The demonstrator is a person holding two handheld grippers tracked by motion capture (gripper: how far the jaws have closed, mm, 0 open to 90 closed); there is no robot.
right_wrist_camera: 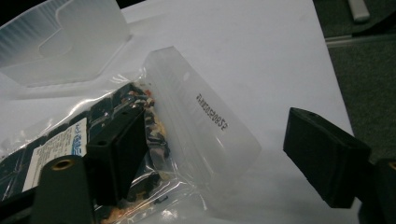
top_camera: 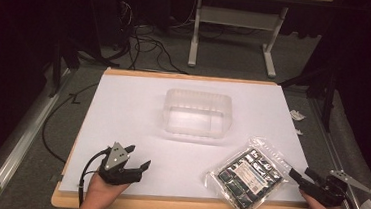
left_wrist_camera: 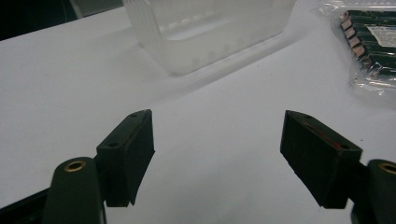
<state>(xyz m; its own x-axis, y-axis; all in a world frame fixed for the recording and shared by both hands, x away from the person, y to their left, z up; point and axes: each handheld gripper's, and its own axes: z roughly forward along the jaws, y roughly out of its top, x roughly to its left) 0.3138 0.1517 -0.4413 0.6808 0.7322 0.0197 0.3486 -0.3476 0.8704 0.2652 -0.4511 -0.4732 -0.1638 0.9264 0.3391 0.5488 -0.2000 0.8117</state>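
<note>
A: On the surface (top_camera: 123, 104), near right corner, what's there?
B: Clear bag of dark circuit modules (top_camera: 249, 174), lying flat with its sealed edge toward the right gripper (top_camera: 302, 176).
A: Right jaws?
B: Apart, fairly wide. In the right gripper view the bag's clear edge (right_wrist_camera: 205, 121) sits between them, and no squeeze shows.
A: Left gripper (top_camera: 136, 157)?
B: Near left edge, jaws wide with bare surface between them.
A: Anything else?
B: Clear plastic tub (top_camera: 198, 113) mid-surface, well apart from both grippers, just beyond the bag.
</note>
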